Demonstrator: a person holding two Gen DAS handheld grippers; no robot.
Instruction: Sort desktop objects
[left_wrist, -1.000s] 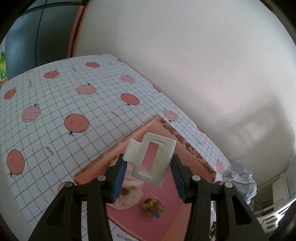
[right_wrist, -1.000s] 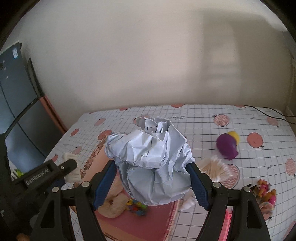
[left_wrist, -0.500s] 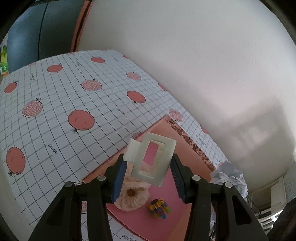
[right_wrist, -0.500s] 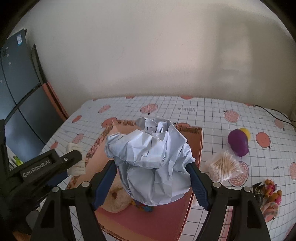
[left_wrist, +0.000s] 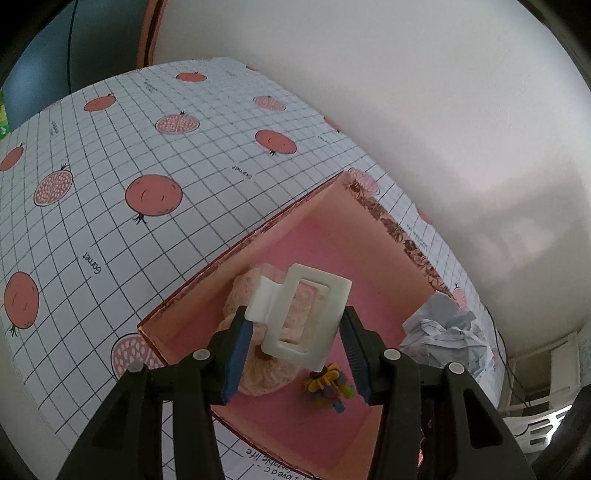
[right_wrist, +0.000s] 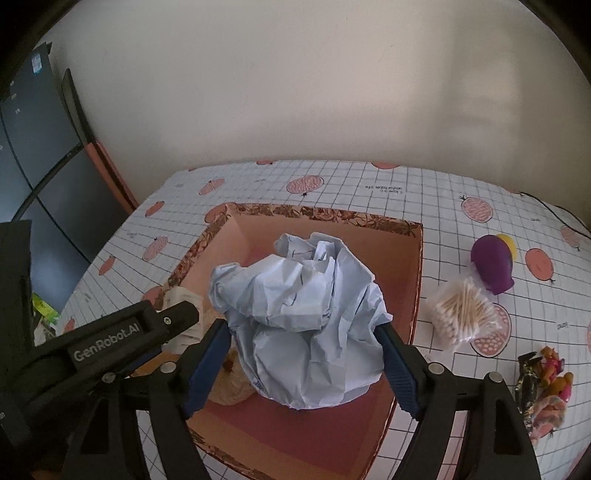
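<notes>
Two tools are hovering over the box (right_wrist: 413, 295), left tool (left_wrist: 293, 341) gripping a clip (left_wrist: 306, 317), right tool (right_wrist: 306, 363), jaws just widening, cradling a paper wad (right_wrist: 303, 325), both seemingly awaiting release.

Black grippers (right_wrist: 299, 365), blue-padded jaws

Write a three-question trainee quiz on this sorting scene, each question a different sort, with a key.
1. True or false: the left gripper holds a white clip above the pink box.
2. What sits between the right gripper's fingers? A) paper ball B) purple toy C) cotton swabs
3. Fill in: the cotton swabs lie on the ___, outside the box.

Key: 1 true; 2 A, the paper ball, not the purple toy; 3 tablecloth.
</notes>
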